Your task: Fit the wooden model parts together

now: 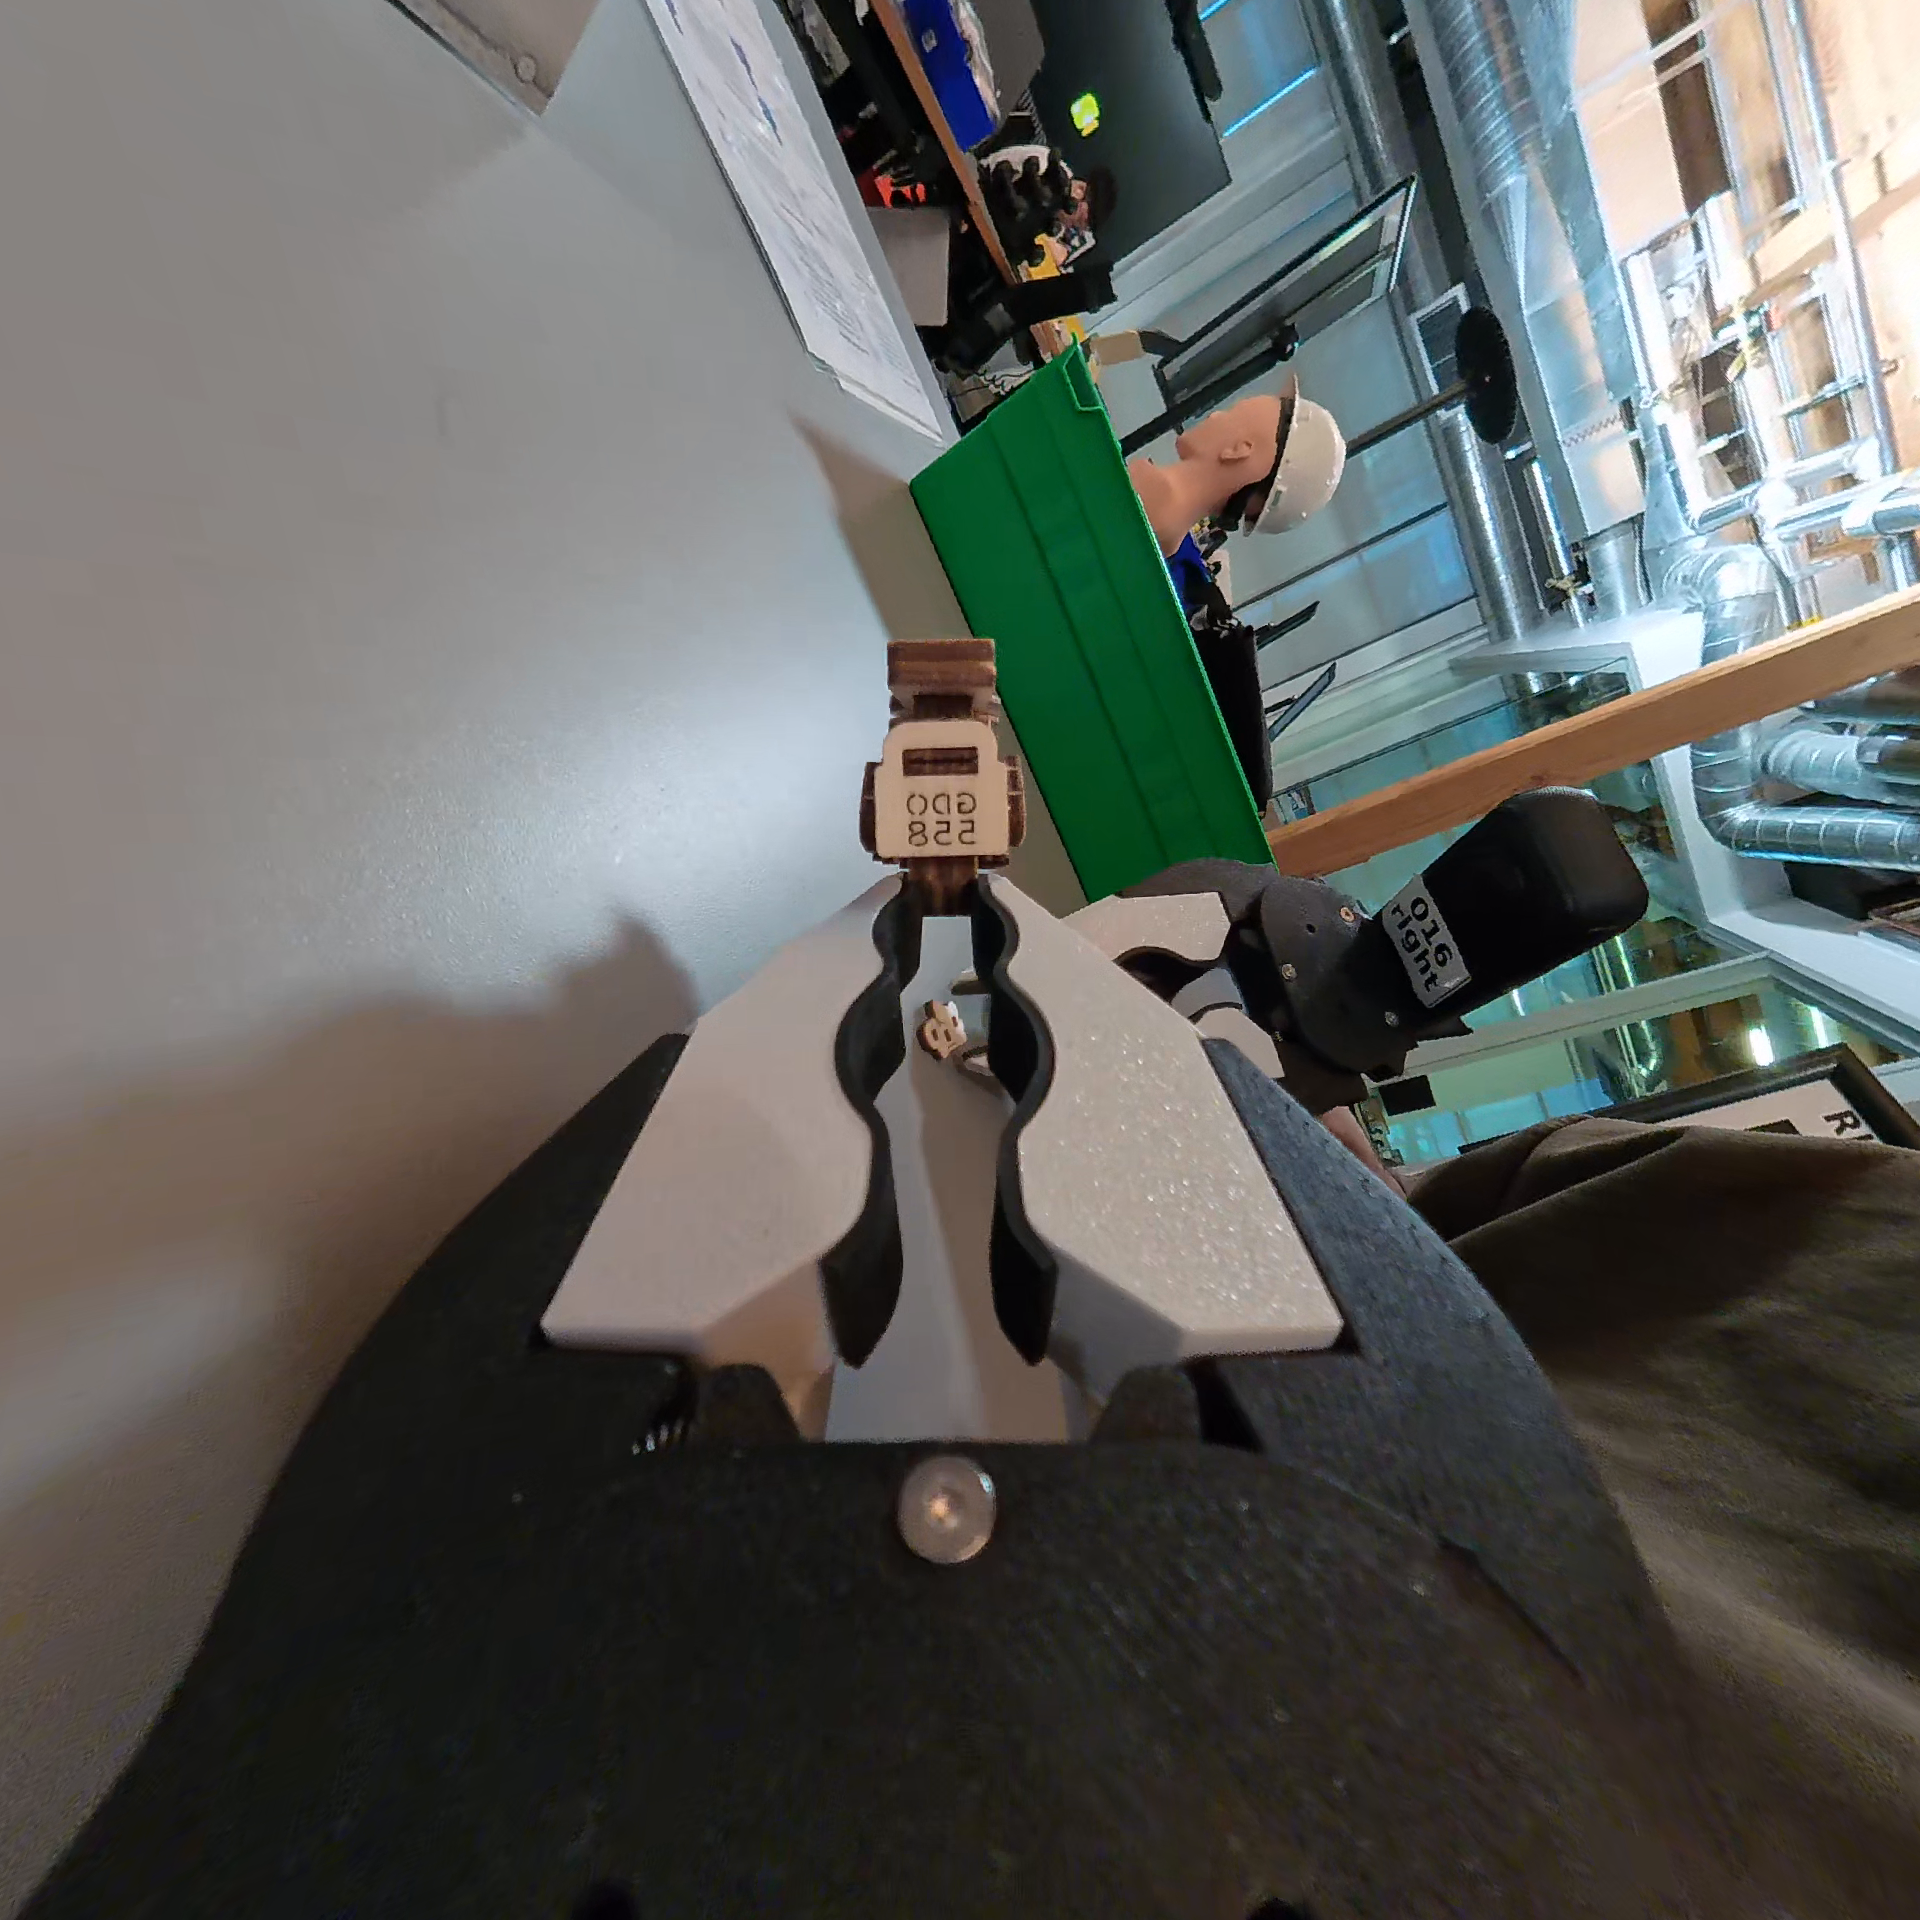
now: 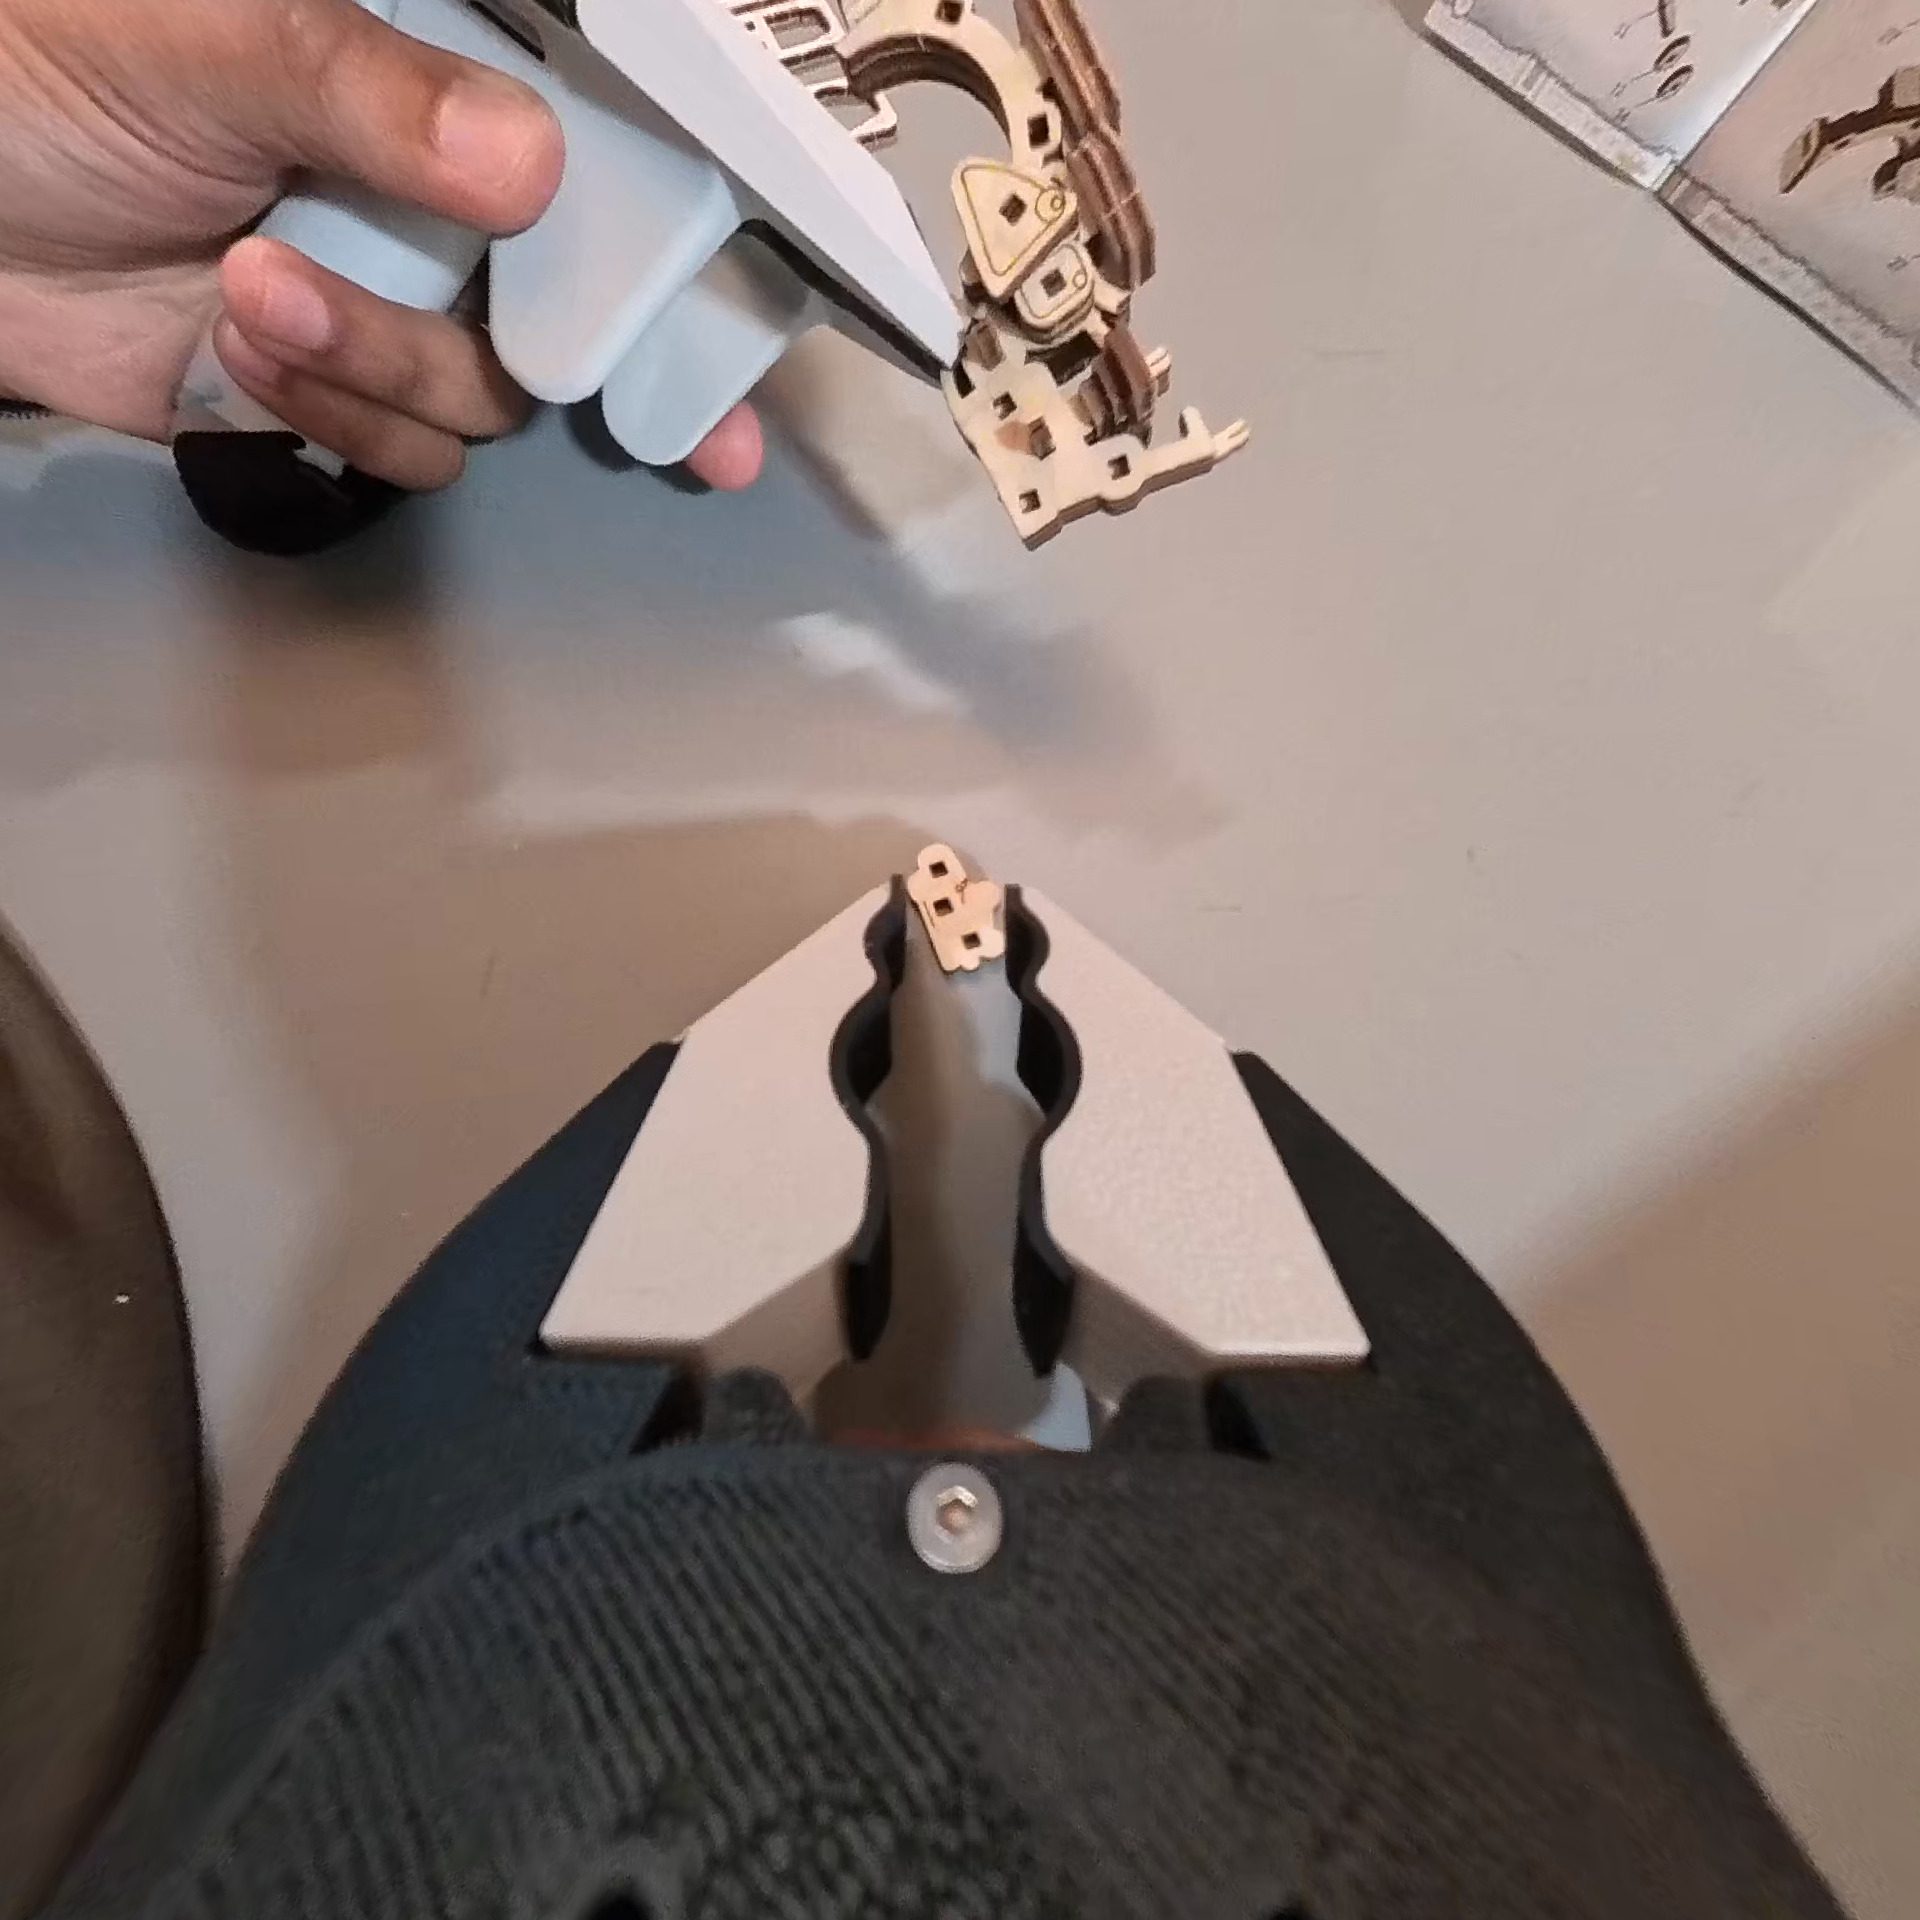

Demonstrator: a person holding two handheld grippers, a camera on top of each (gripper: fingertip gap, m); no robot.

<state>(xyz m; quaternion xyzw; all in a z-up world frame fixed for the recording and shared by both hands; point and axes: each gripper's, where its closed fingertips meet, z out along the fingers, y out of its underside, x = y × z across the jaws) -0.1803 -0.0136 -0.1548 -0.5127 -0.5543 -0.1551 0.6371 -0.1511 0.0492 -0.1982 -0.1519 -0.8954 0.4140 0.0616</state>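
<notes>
My left gripper (image 1: pixel 940 902) is shut on the bottom of a wooden model assembly (image 1: pixel 940 779) and holds it up above the grey table (image 1: pixel 416 623). In the right wrist view the assembly (image 2: pixel 1060 312) hangs at the top, pinched at its edge by the left gripper (image 2: pixel 940 348), with a hand (image 2: pixel 208 208) on the handle. My right gripper (image 2: pixel 956 914) is shut on a small flat wooden piece (image 2: pixel 954 912) with square holes. The piece sits below and apart from the assembly. It also shows through the gap of the left fingers (image 1: pixel 940 1034).
A green plastic bin (image 1: pixel 1081 644) stands on the table behind the assembly. Instruction sheets (image 2: pixel 1766 156) lie at the table's far right. A printed sheet (image 1: pixel 810 208) lies farther back. A mannequin with a white hard hat (image 1: pixel 1278 468) stands beyond the table. The grippers' ends are close to 9 centimetres from one another.
</notes>
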